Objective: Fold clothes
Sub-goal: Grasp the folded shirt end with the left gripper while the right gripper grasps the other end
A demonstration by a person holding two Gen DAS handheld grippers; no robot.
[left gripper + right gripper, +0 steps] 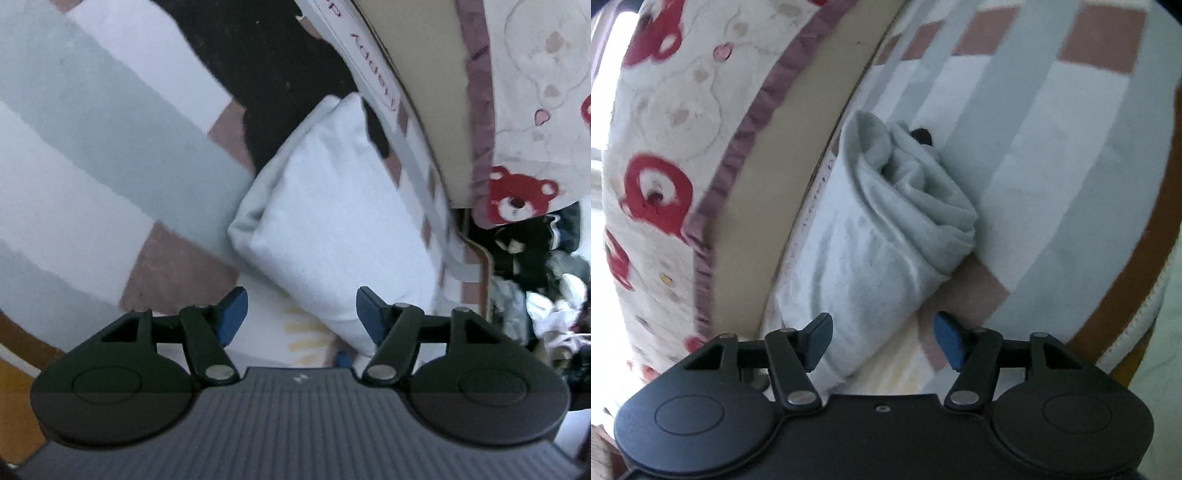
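A: What takes up the most room?

B: The striped blanket, with broad pale grey-green and white bands and dusty pink squares. It spreads under everything else in both wrist views.

A: And next to it?

B: A bear-print quilt, cream with red bears and a ruffled mauve edge, draped over a tan mattress side. It rises just beyond the blanket's far border.

A: Where is the garment?

B: The folded pale grey garment lies on the blanket, tucked close against the mattress side. From the right wrist its rolled, layered end faces the camera. A black garment lies on the blanket beyond it.

A: Anything off the blanket?

B: A heap of dark and light clothes, past the blanket's edge, below the quilt.

A: The grippers?

B: The left gripper has its blue-padded fingers spread wide, holding nothing, the garment's near corner between them. The right gripper is likewise parted and empty, just short of the garment.
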